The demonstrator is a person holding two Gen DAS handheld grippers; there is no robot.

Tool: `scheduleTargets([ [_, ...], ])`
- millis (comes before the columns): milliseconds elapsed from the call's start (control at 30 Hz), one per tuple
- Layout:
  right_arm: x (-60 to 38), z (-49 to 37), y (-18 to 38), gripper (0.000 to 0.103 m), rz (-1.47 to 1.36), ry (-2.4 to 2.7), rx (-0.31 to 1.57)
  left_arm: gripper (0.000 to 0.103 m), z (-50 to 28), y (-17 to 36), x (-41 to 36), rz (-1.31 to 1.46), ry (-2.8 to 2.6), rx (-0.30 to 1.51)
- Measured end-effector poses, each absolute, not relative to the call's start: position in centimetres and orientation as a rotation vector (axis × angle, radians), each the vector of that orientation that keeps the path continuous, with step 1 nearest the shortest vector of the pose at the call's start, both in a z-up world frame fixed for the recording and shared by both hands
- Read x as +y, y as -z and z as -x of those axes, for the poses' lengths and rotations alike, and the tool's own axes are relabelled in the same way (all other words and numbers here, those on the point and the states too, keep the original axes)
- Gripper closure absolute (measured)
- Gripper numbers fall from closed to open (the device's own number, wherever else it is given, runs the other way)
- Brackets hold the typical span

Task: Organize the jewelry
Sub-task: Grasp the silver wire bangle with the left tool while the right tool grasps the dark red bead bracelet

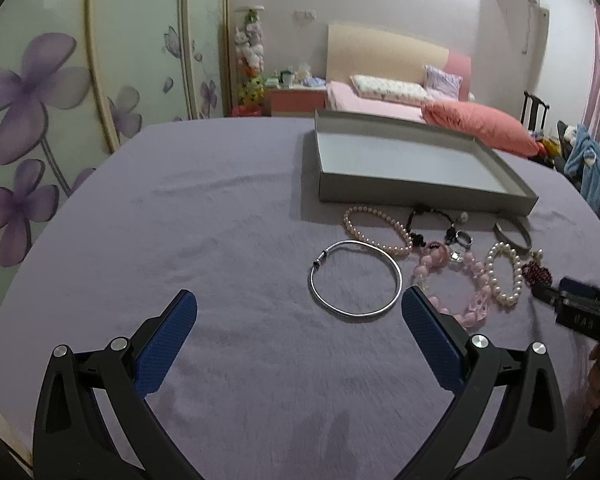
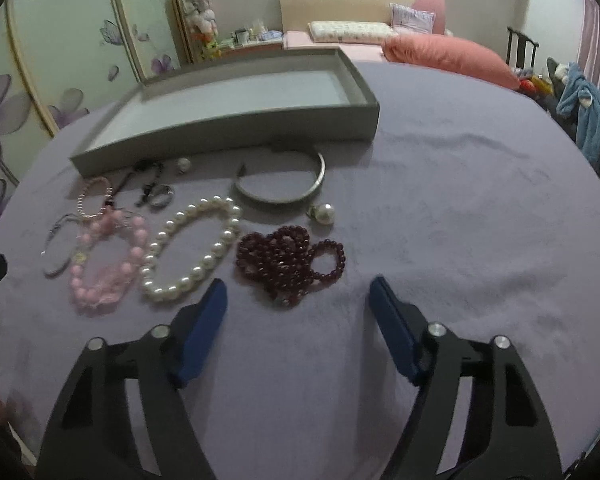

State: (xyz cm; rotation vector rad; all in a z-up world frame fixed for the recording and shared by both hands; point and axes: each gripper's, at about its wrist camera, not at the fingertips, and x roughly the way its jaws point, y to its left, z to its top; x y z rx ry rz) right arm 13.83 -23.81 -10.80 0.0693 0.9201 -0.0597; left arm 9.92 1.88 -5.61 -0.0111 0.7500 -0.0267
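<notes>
Both the left gripper (image 1: 299, 304) and right gripper (image 2: 299, 290) hover with fingers spread wide, holding nothing.

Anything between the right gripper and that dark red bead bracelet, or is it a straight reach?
Nothing visible blocks it. The right gripper is open, with the dark red bead bracelet just ahead on bare purple cloth. The white pearl bracelet lies off to its left.

Cloth (image 2: 480, 208) right of beads (image 2: 288, 260) bare, jewelry crowds tray (image 2: 228, 136) front — tight approach
</notes>
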Motion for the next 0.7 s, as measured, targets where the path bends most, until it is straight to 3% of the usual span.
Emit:
scheduleTargets([
  [100,-23.3,-13.9,10.9,0.037,-0.044,0.060,0.909,0.002,-11.0,6.3,1.5,-0.023,0.041,0.789],
  [167,-23.2,-14.0,10.9,0.044,-0.044,0.053,0.903,0.002,-11.5,6.7,1.1,-0.041,0.051,0.816],
  [233,-23.3,-14.1,10.7,0.061,-0.050,0.054,0.896,0.002,-12.3,7.2,0.6,-0.060,0.063,0.851],
  [333,-23.9,-14.1,10.5,0.076,-0.070,0.052,0.893,0.002,-13.3,8.0,0.2,-0.078,0.073,0.898],
  [500,-24.1,-14.5,10.4,0.077,-0.073,0.054,0.892,0.002,-14.4,8.7,-0.1,-0.087,0.083,0.939],
  [700,-23.8,-14.9,10.4,0.069,-0.065,0.042,0.894,0.002,-15.8,8.7,-0.2,-0.072,0.079,0.943],
])
